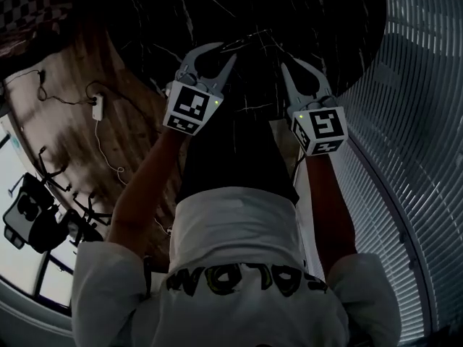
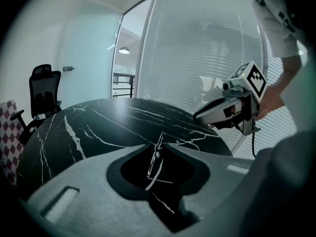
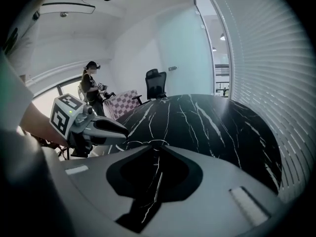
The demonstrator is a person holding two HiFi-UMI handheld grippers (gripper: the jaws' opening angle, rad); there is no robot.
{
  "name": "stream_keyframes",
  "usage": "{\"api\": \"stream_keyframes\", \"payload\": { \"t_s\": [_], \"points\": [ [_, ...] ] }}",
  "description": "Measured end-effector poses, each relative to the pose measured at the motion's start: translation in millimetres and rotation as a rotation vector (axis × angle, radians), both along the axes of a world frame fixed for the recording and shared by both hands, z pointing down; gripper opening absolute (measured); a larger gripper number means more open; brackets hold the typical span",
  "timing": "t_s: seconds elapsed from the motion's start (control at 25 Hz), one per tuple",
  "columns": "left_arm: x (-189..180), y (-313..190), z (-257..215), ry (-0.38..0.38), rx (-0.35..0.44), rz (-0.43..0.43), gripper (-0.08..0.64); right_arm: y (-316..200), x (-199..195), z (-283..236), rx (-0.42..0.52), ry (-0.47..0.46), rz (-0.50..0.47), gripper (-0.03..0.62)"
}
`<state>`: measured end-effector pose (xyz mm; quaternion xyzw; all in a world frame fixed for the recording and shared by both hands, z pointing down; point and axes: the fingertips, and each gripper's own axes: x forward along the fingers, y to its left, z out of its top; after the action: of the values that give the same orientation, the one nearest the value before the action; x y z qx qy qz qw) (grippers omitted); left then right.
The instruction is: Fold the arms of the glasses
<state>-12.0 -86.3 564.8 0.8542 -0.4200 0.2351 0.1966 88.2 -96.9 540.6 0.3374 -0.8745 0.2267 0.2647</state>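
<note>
Thin wire-framed glasses (image 1: 253,38) lie on the black marble table (image 1: 318,20), their arms spread. My left gripper (image 1: 228,50) hangs just short of their left side, and in its own view the frame (image 2: 156,158) shows through the narrow gap between its tips. The jaws stand slightly apart and the pads are not pressing on the wire. My right gripper (image 1: 291,62) is near the glasses' right side, open a little, with a wire loop of the glasses (image 3: 157,141) just beyond its tips. Each gripper appears in the other's view: right (image 2: 197,117), left (image 3: 126,132).
A glass wall with blinds (image 1: 412,121) runs close along the table's right. An office chair (image 2: 43,90) and a checkered seat (image 3: 126,101) stand at the far side, where a person (image 3: 91,85) stands. Cables and an adapter (image 1: 98,107) lie on the wooden floor at left.
</note>
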Motion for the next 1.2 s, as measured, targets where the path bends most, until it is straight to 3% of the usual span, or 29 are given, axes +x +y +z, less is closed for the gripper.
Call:
{"api": "stream_keyframes", "payload": {
  "t_s": [0.36, 0.52, 0.8, 1.2],
  "points": [
    [-3.9, -6.2, 29.3, -0.022, -0.014, 0.022, 0.071, -15.4, 15.3, 40.4, -0.053, 0.021, 0.079, 0.034],
    [-3.0, -5.9, 34.6, -0.021, -0.024, 0.023, 0.051, -26.7, 34.3, 59.1, -0.046, 0.088, 0.139, 0.006],
    [-0.8, -4.9, 34.6, -0.034, -0.007, 0.030, 0.009, -15.8, 25.3, 84.2, -0.067, 0.151, 0.076, 0.005],
    [3.0, -2.3, 33.0, -0.030, -0.008, 0.026, 0.009, -2.9, 6.8, 85.4, -0.092, 0.120, 0.033, 0.003]
  ]
}}
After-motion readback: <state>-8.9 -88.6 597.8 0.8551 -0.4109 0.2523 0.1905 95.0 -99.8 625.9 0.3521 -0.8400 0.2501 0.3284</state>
